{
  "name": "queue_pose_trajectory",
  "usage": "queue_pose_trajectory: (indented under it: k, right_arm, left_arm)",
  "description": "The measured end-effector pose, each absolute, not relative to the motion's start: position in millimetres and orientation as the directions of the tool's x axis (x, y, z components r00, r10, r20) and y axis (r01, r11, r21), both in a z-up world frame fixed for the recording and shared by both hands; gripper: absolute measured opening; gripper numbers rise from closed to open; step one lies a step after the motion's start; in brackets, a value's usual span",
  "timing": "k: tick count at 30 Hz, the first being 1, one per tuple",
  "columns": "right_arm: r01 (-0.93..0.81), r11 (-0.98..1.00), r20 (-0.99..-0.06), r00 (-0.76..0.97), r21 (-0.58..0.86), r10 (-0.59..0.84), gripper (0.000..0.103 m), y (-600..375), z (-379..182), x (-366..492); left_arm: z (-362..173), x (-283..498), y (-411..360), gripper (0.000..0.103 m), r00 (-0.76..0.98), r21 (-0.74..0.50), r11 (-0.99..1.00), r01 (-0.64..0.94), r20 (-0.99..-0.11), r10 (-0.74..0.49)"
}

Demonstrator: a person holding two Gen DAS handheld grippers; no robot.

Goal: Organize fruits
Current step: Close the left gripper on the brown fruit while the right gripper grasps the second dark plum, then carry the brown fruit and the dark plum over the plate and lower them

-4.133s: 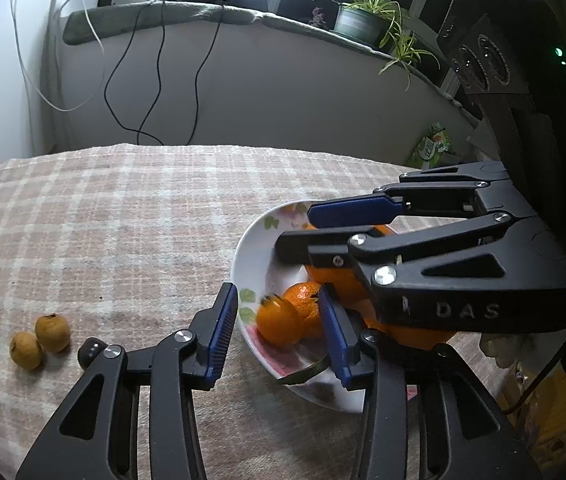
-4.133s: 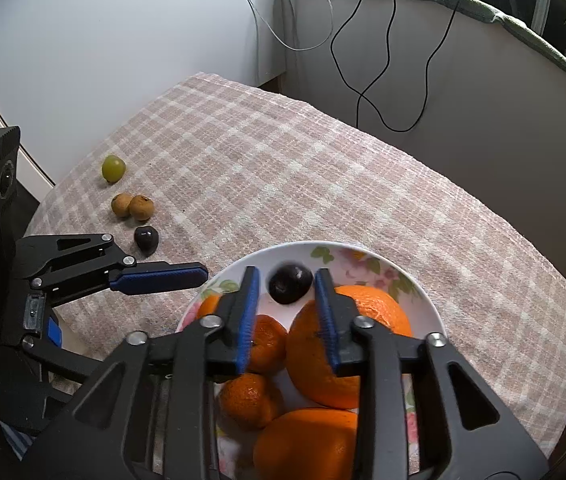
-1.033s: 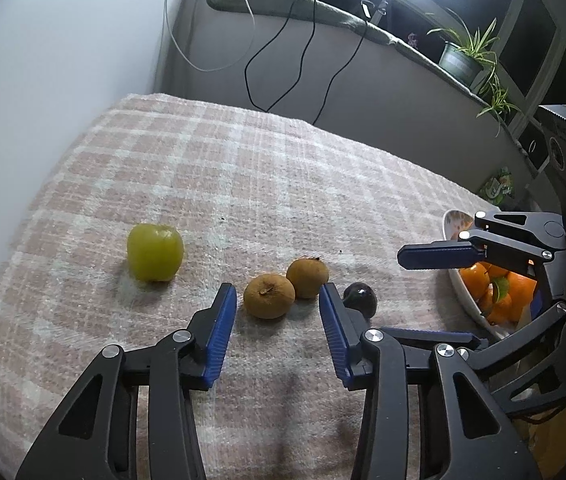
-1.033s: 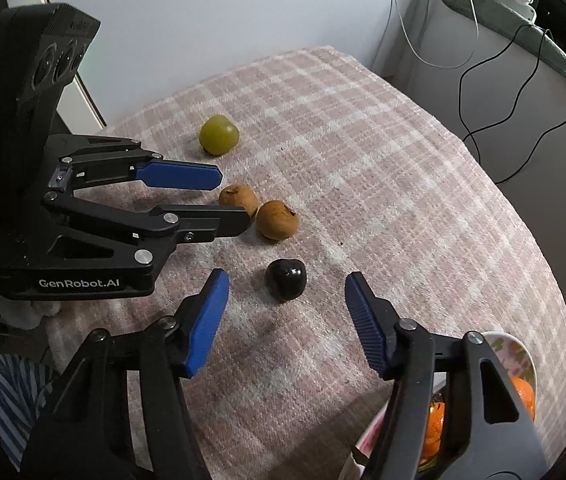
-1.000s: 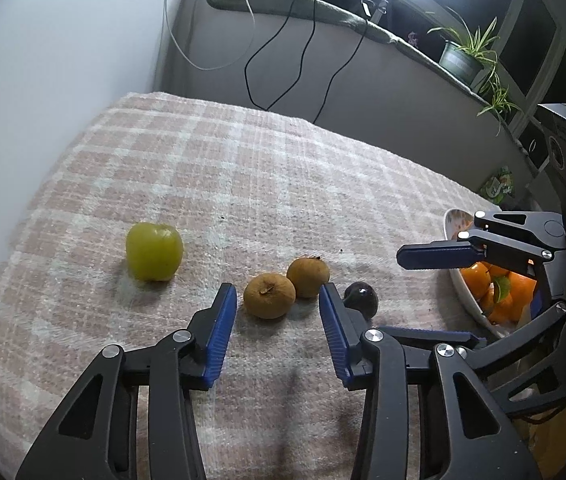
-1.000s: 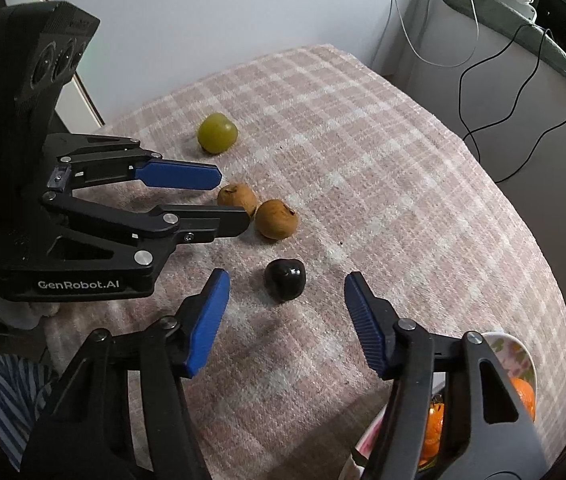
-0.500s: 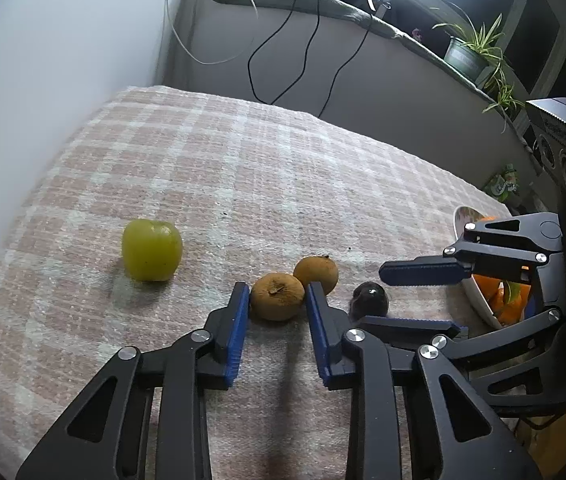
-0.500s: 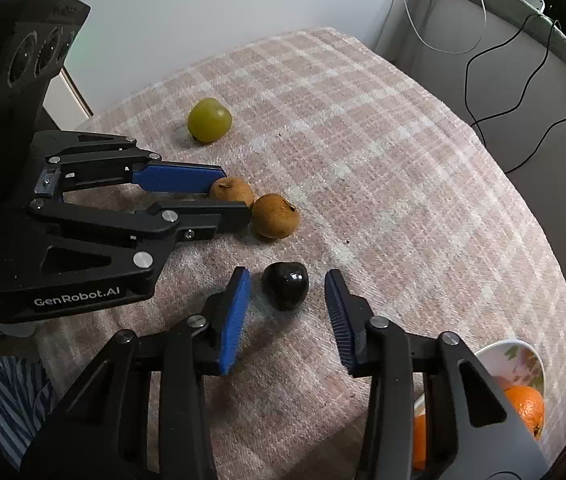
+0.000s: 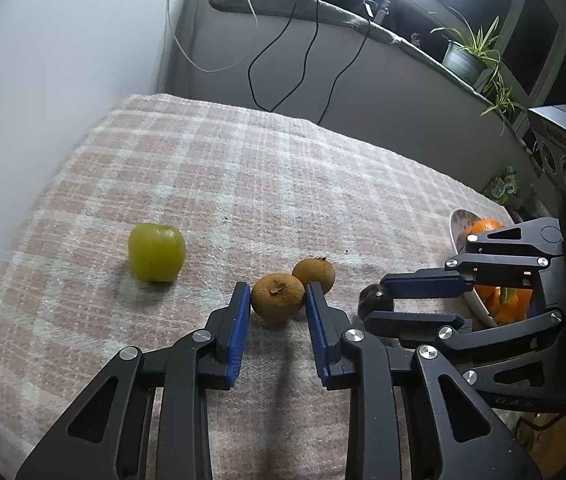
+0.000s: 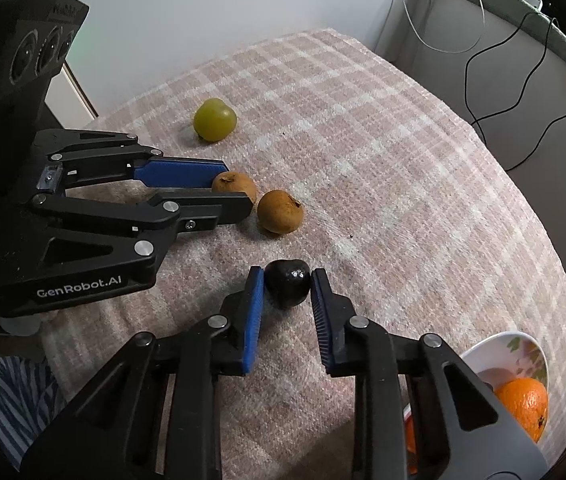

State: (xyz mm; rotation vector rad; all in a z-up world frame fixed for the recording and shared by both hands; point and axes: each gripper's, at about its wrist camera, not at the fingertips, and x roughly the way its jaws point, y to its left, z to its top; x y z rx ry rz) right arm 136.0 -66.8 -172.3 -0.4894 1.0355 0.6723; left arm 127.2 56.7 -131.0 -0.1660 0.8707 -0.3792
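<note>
On the plaid cloth lie a green fruit (image 9: 157, 252), two brown fruits and a dark plum. My left gripper (image 9: 277, 300) has its pads against the sides of the nearer brown fruit (image 9: 277, 297), which rests on the cloth; the second brown fruit (image 9: 314, 274) sits just behind. My right gripper (image 10: 286, 284) has its pads closed against the dark plum (image 10: 287, 282), also resting on the cloth. In the right wrist view the left gripper (image 10: 231, 189) holds its brown fruit (image 10: 235, 185), with the other brown fruit (image 10: 280, 211) and the green fruit (image 10: 215, 119) nearby.
A white floral bowl (image 10: 519, 350) with oranges (image 10: 522, 404) stands at the table's right edge, also seen in the left wrist view (image 9: 459, 224). A white wall runs along the left. Cables hang down the grey ledge behind, with a potted plant (image 9: 465, 58).
Both grippers moved forward and narrowed from wide open. The left jaws came onto the nearer brown fruit and the right jaws onto the dark plum.
</note>
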Motion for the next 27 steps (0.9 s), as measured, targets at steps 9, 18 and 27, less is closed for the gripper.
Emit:
queue_pose_trajectory:
  k: [9,18,27]
  right_arm:
    - [-0.690,0.723,-0.864,0.381,-0.029,0.329,0.025,-91,-144,124]
    - [-0.633,0.774,-0.824,0.435,0.006,0.363,0.025,-145,-113,117]
    - [-0.554,0.831,-0.796,0.482,0.046,0.366,0.025,-207,-91,118]
  left_arm:
    - [-112,115,55,0.027,0.608,-0.295,0.916,0.272,-0.685,-0.402]
    - [-96,106,24,0.027,0.602,-0.295,0.893,0.338,-0.662,-0.447]
    - [-90,99,-15,0.027,0.572,-0.300,0.862,0.409,-0.652,-0.498]
